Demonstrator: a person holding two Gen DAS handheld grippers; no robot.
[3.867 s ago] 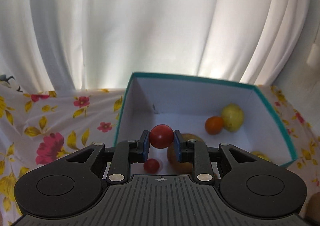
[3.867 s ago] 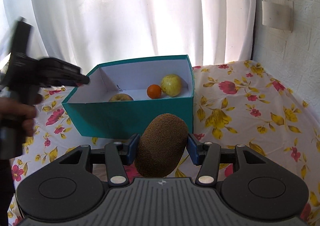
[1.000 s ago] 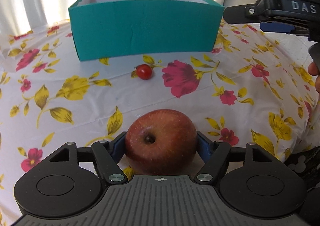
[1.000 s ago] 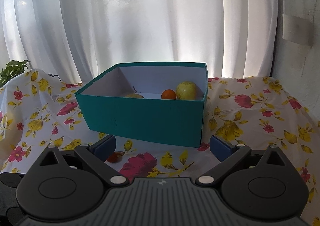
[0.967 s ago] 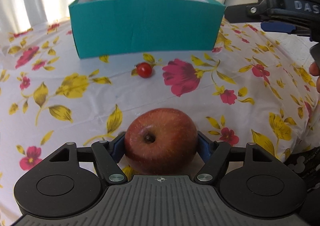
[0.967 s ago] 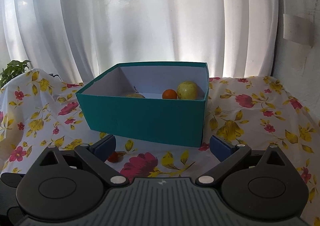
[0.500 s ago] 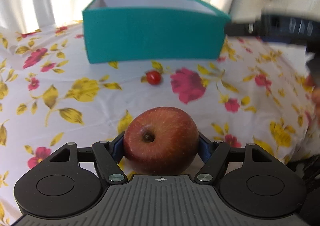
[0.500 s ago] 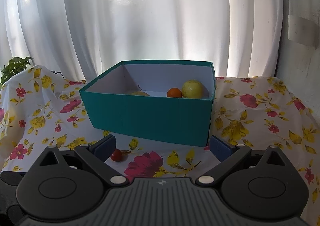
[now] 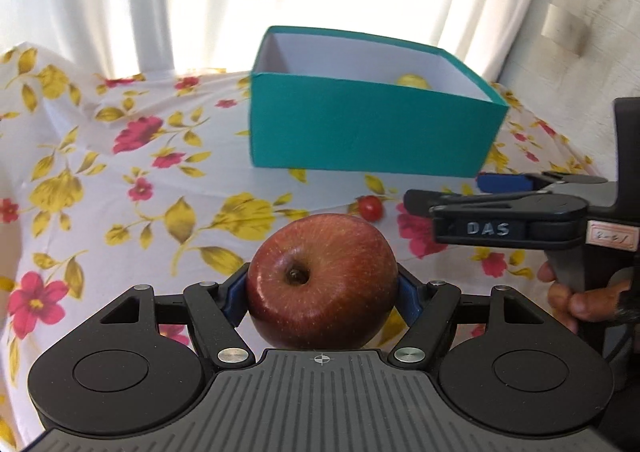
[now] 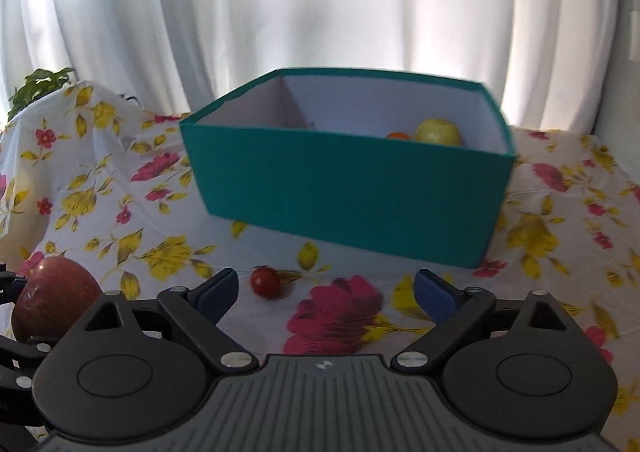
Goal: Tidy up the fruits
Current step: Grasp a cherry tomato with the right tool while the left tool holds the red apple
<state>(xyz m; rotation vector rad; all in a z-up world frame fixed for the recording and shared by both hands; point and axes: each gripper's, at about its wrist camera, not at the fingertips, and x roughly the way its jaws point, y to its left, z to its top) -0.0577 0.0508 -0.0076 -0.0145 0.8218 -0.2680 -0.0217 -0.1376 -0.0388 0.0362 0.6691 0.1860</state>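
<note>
My left gripper [image 9: 322,292] is shut on a red apple [image 9: 322,280] and holds it above the floral cloth, in front of the teal box [image 9: 368,136]. The apple also shows at the far left of the right wrist view [image 10: 54,298]. My right gripper [image 10: 326,292] is open and empty, low over the cloth; it appears in the left wrist view [image 9: 496,204] at the right. A small red cherry tomato [image 10: 265,282] lies on the cloth just ahead of its left finger, also seen in the left wrist view [image 9: 370,207]. In the box [image 10: 348,188] lie a yellow-green fruit [image 10: 436,132] and an orange fruit [image 10: 398,135].
A floral tablecloth [image 10: 120,220] covers the table. White curtains [image 10: 320,12] hang behind the box. A green plant [image 10: 38,86] stands at the back left. A wall [image 9: 592,12] is at the right. A hand [image 9: 580,292] holds the right gripper.
My left gripper has lifted the apple and turned left, so the box sits further off and to the right. My right gripper has dropped lower, toward the cherry tomato.
</note>
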